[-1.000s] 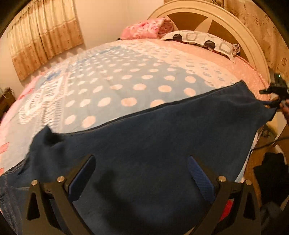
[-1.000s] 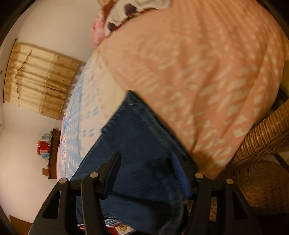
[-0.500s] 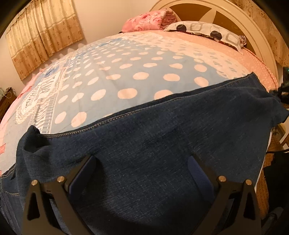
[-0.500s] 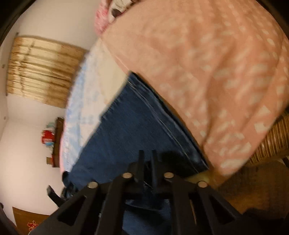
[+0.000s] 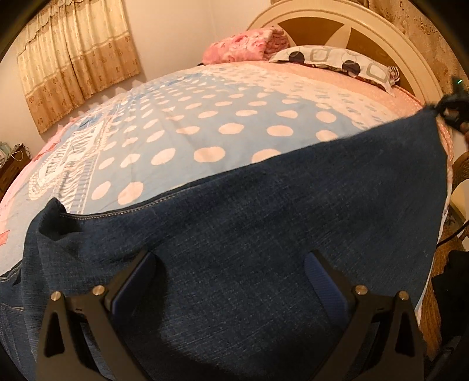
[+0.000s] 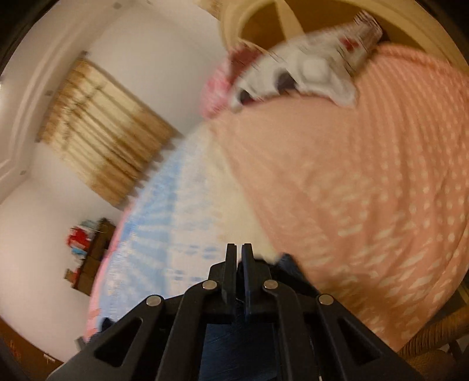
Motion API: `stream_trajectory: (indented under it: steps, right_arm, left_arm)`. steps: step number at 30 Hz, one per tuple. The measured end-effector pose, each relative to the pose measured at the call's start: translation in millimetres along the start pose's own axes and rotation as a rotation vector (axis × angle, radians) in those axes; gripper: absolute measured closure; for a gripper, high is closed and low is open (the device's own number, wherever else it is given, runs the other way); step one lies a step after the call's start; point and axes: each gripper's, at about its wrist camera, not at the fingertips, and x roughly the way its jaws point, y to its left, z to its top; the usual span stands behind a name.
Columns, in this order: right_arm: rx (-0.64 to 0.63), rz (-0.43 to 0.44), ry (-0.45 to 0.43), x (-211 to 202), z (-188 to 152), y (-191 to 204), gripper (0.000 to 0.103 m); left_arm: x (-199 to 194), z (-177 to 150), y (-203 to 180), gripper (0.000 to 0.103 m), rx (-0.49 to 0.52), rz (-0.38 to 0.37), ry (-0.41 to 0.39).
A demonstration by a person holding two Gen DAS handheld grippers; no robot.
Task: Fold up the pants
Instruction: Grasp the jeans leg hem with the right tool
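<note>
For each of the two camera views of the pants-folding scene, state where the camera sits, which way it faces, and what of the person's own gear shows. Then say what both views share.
Left wrist: on the left claw, facing across the bed toward the headboard; its open fingers frame the pants.
Right wrist: on the right claw, rolled, facing the pillow; its fingers are shut on denim.
Shared: pants, curtain, pillow; the left view also catches the right claw lifting a corner.

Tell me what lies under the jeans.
The jeans lie on a polka-dot blanket, visible past their far seam. What the denim covers is hidden. The right gripper pinches one corner.
</note>
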Motion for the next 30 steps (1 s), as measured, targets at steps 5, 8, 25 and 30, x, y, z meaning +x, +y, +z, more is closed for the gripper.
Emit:
stream_trajectory:
  steps: [5, 8, 25, 30]
  right_arm:
    - [0.097, -0.150, 0.082, 40, -8, -46, 0.065]
    - [0.078, -0.109, 0.066, 22, -19, -42, 0.061]
    - [0.068, -0.293, -0.059, -25, -93, -48, 0.060]
    - [0.105, -0.313, -0.008, -14, -102, -63, 0.060]
  left_arm:
    - [-2, -3, 0, 0.000, 0.004, 0.004, -0.006]
    - [-3, -4, 1, 0.000, 0.004, 0.004, -0.009]
    - [-7, -10, -6, 0.000, 0.018, 0.012, -0.033]
    - [-8, -11, -7, 0.000, 0.020, 0.013, -0.037]
